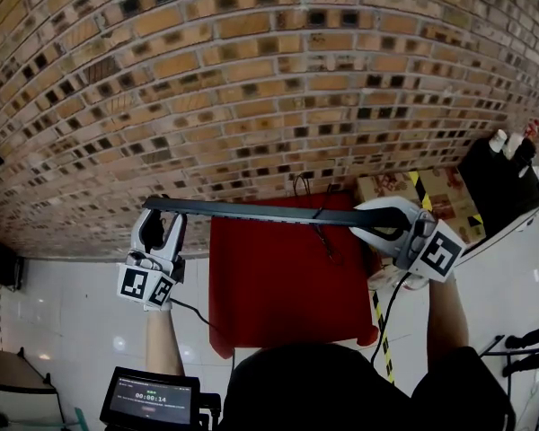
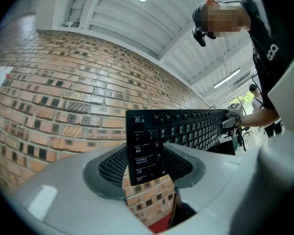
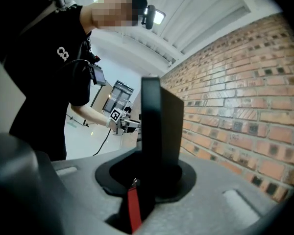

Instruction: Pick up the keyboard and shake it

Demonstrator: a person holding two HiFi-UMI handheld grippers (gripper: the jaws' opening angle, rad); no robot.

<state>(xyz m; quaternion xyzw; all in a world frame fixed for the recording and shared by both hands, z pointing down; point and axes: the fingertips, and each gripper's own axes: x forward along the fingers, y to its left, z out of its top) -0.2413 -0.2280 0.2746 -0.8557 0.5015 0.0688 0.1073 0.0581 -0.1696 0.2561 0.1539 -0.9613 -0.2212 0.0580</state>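
Note:
A long black keyboard point(image 1: 269, 214) hangs edge-on in the air above a red mat point(image 1: 287, 303). My right gripper point(image 1: 391, 221) is shut on its right end; in the right gripper view the keyboard point(image 3: 154, 126) stands upright, clamped between the dark pads of that gripper point(image 3: 154, 177). My left gripper point(image 1: 160, 227) is at the left end. There the keyboard point(image 2: 144, 146) stands between spread jaws of the gripper point(image 2: 147, 168), turned so its keys show, and the pads do not press on it. A thin cable point(image 1: 322, 236) droops from the keyboard toward the mat.
A brick wall point(image 1: 251, 79) rises behind the mat. At the right stand a cardboard box point(image 1: 436, 196) and a black case point(image 1: 503, 187). Yellow-black tape point(image 1: 382, 330) runs along the mat's right side. A small screen point(image 1: 150, 400) sits at the bottom left.

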